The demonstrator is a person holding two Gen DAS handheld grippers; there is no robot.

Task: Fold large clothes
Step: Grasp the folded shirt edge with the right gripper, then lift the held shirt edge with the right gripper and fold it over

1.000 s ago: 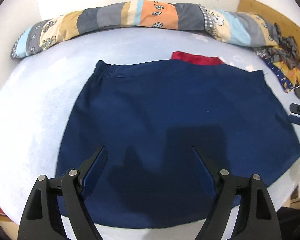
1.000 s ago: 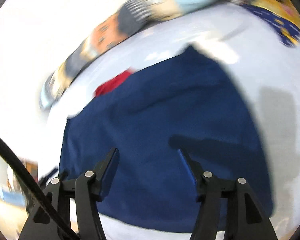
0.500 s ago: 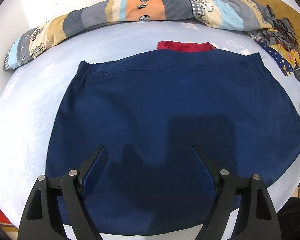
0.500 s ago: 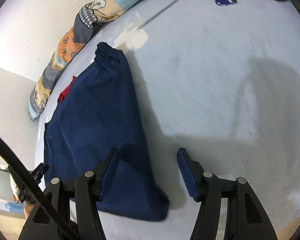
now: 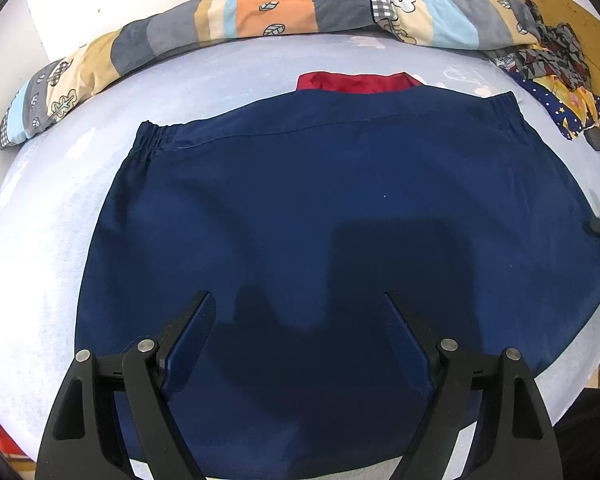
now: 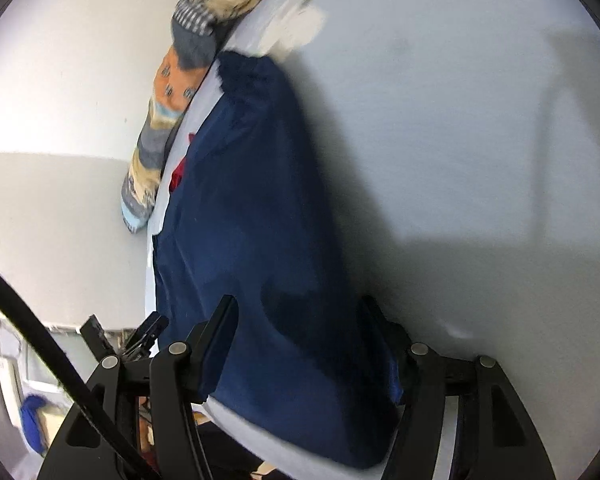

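Observation:
A large navy blue garment (image 5: 320, 208) with an elastic waistband lies flat on the pale blue bed sheet (image 5: 40, 240). A red cloth (image 5: 356, 81) peeks out from under its far edge. My left gripper (image 5: 296, 300) is open and empty, hovering over the garment's near middle. In the right wrist view the garment (image 6: 252, 220) runs up the frame. My right gripper (image 6: 300, 304) is open, low over the garment's near right corner, with the cloth between its fingers.
A long patchwork bolster (image 5: 260, 12) lies along the far wall. A heap of patterned clothes (image 5: 556, 76) sits at the far right by a wooden headboard (image 5: 572, 4). The bed's edge and room clutter (image 6: 32, 420) show at lower left in the right wrist view.
My right gripper swung right and then came down over the garment's right corner, rolling its view. My left gripper crept a little forward over the garment. Both stayed open.

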